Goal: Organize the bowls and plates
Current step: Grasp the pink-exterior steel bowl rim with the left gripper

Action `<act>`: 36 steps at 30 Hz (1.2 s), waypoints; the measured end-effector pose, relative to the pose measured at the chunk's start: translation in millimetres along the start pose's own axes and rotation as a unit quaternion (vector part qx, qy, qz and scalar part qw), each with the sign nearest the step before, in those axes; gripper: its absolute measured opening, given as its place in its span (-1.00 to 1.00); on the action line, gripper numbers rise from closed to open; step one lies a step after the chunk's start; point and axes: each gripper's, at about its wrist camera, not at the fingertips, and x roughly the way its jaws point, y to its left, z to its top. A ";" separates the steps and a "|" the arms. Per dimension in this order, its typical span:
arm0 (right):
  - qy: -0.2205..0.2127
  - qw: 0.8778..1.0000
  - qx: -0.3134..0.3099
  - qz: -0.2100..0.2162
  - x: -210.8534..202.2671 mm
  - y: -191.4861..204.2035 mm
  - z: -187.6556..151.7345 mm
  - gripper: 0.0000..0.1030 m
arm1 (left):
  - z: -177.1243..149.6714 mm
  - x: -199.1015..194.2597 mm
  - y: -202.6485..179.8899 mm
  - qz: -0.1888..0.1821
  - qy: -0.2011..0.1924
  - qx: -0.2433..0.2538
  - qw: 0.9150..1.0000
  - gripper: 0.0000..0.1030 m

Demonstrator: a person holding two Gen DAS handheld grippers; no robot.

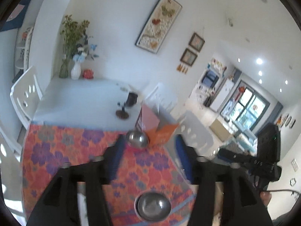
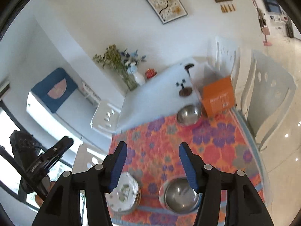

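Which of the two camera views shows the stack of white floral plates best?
The right wrist view: the stack of white floral plates sits on the flowered cloth beside the nested steel bowls, partly behind a gripper finger. In the left wrist view no plates can be made out.

The left gripper [image 1: 148,146] is raised above the table and angled downward, its two black arms spread and its blue-padded fingers [image 1: 116,158] apart with nothing between them. In the right wrist view it shows again at the left edge (a dark, tilted shape against the window). The right gripper [image 2: 152,163] is likewise raised and pitched down, its jaws parted, its blue pads [image 2: 118,166] gripping nothing. At the right edge of the left wrist view the right gripper's black body appears, with a bit of a hand [image 1: 266,197] under it.
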 end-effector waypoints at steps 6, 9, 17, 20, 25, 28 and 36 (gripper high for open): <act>-0.007 0.999 0.034 -0.031 44.4 -29.9 46.3 0.54 | 38.1 73.1 18.4 -0.011 0.013 -0.009 1.000 0.41; 0.016 0.996 0.074 -0.048 88.2 -63.6 63.0 0.54 | 45.6 135.1 35.0 -0.021 0.057 -0.023 0.998 0.41; 0.109 0.979 0.143 -0.095 215.9 -142.9 65.8 0.52 | 5.2 311.5 87.1 -0.041 0.227 -0.061 0.971 0.37; 0.129 0.974 0.153 -0.104 254.2 -165.0 65.7 0.48 | -14.4 357.6 96.8 -0.050 0.266 -0.069 0.960 0.37; 0.139 0.974 0.138 -0.113 306.3 -184.8 65.9 0.26 | -47.7 426.8 109.7 -0.057 0.322 -0.078 0.942 -0.10; 0.146 0.974 0.121 -0.125 328.0 -191.9 59.8 0.14 | -64.0 447.5 116.6 -0.045 0.336 -0.073 0.938 -0.37; 0.158 0.975 0.105 -0.113 364.5 -204.0 42.7 -0.17 | -78.5 466.2 131.4 -0.050 0.346 -0.084 0.933 -0.47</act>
